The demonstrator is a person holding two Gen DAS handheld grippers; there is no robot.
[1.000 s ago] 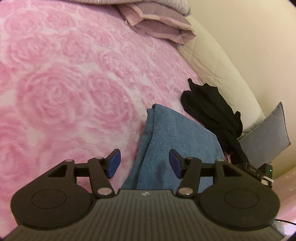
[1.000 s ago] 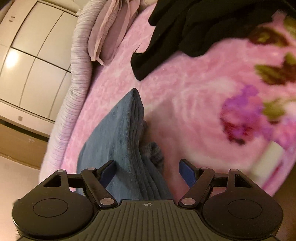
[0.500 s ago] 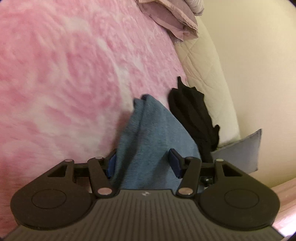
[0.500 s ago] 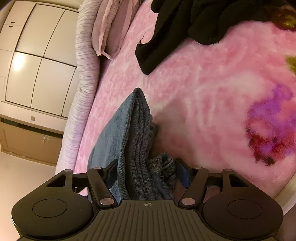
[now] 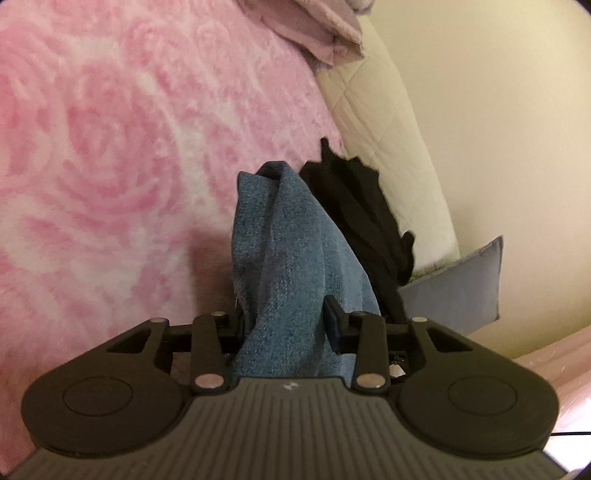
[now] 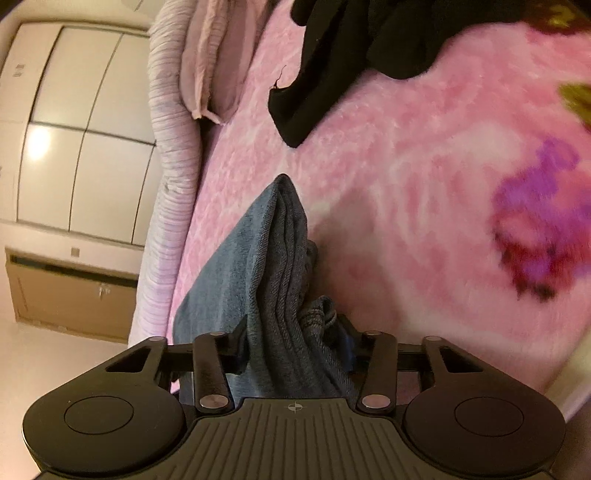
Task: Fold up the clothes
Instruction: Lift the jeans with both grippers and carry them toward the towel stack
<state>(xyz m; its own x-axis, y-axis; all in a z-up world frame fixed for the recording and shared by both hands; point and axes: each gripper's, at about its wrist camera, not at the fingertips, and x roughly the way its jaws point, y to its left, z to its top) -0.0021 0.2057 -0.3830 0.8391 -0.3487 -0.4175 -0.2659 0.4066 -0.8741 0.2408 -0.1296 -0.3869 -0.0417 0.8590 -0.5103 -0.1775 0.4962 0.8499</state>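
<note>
A folded blue denim garment (image 5: 288, 236) lies on a pink rose-patterned blanket (image 5: 110, 166). One end of it is bunched between the fingers of my left gripper (image 5: 286, 325), whose jaws are closing and pinch the cloth. In the right wrist view the other end of the same garment (image 6: 269, 251), stacked in several layers, sits between the fingers of my right gripper (image 6: 295, 339). Those jaws are closing too and squeeze the layers. Cloth hides most of the pads on both grippers.
A crumpled black garment (image 5: 362, 206) lies just beyond the blue one, also at the top of the right wrist view (image 6: 354, 55). Mauve pillows (image 5: 325, 33), a cream quilted headboard (image 5: 388, 129) and a grey cushion (image 5: 458, 284) border the bed. A white wardrobe (image 6: 74, 129) stands past the bed's edge.
Both pairs of jaws have narrowed from wide open onto the blue garment. My left gripper has moved in over its end, and the cloth now bunches up between the fingers.
</note>
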